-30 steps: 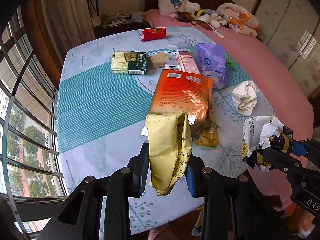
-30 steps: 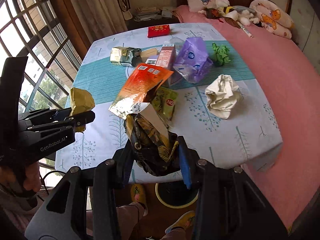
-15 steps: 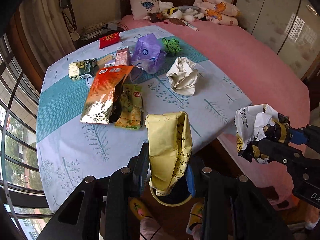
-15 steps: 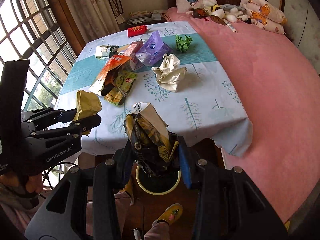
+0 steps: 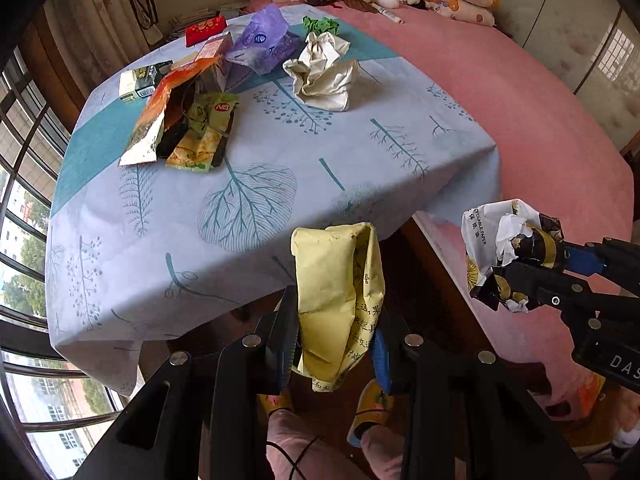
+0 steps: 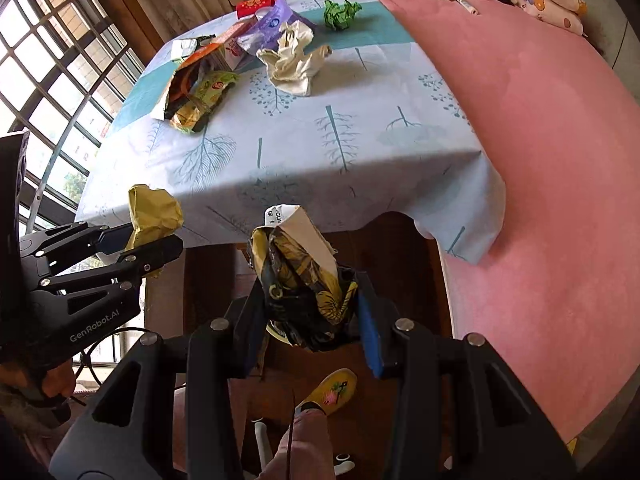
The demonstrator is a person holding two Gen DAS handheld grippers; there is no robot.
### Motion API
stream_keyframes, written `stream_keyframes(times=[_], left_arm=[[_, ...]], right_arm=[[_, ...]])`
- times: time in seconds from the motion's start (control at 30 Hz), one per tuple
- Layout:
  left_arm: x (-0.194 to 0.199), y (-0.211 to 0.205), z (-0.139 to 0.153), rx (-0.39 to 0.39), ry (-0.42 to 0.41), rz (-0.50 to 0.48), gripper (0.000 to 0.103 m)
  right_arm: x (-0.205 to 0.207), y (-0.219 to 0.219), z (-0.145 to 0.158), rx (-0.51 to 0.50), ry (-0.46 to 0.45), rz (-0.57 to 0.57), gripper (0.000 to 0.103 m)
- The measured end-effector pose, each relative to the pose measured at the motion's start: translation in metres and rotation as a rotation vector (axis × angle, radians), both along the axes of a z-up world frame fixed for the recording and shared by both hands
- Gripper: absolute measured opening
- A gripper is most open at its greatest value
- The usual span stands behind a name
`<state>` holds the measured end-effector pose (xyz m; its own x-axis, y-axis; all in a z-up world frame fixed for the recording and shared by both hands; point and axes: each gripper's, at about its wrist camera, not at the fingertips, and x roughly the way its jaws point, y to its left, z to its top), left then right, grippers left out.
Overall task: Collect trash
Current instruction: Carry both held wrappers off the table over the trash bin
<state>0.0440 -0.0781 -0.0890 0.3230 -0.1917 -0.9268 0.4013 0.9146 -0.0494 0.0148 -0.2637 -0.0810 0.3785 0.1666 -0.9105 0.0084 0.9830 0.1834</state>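
Left hand-held gripper (image 5: 335, 336) clamped on a yellow wrapper (image 5: 340, 300), held off the surface (image 5: 280, 184) past its near edge. Right hand-held gripper (image 6: 310, 316) clamped on a black-yellow crumpled bag (image 6: 304, 280), also off the edge, at 3 o'clock of the left one. Remaining trash on the surface at 11–12 o'clock: orange bag (image 5: 160, 108), green snack packs (image 5: 204, 136), purple bag (image 5: 264, 40), white crumpled paper (image 5: 324, 76), green wad (image 6: 340, 12). Bed (image 6: 540, 160) to the right.
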Motion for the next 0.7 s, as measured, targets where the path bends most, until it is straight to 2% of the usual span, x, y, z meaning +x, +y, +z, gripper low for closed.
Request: stream_keyframes(times=[0.33, 0.57, 0.7], left_arm=[[0.003, 0.002, -0.072, 0.042, 0.087, 0.005, 0.032], [0.016, 0.015, -0.143, 0.058, 0.155, 0.023, 0.032], [0.027, 0.022, -0.190, 0.057, 0.199, 0.054, 0.032]], right_arm=[[0.016, 0.007, -0.086, 0.074, 0.106, -0.036, 0.037], [0.030, 0.022, -0.185, 0.142, 0.212, -0.078, 0.037], [0.040, 0.033, -0.246, 0.142, 0.272, -0.091, 0.038]])
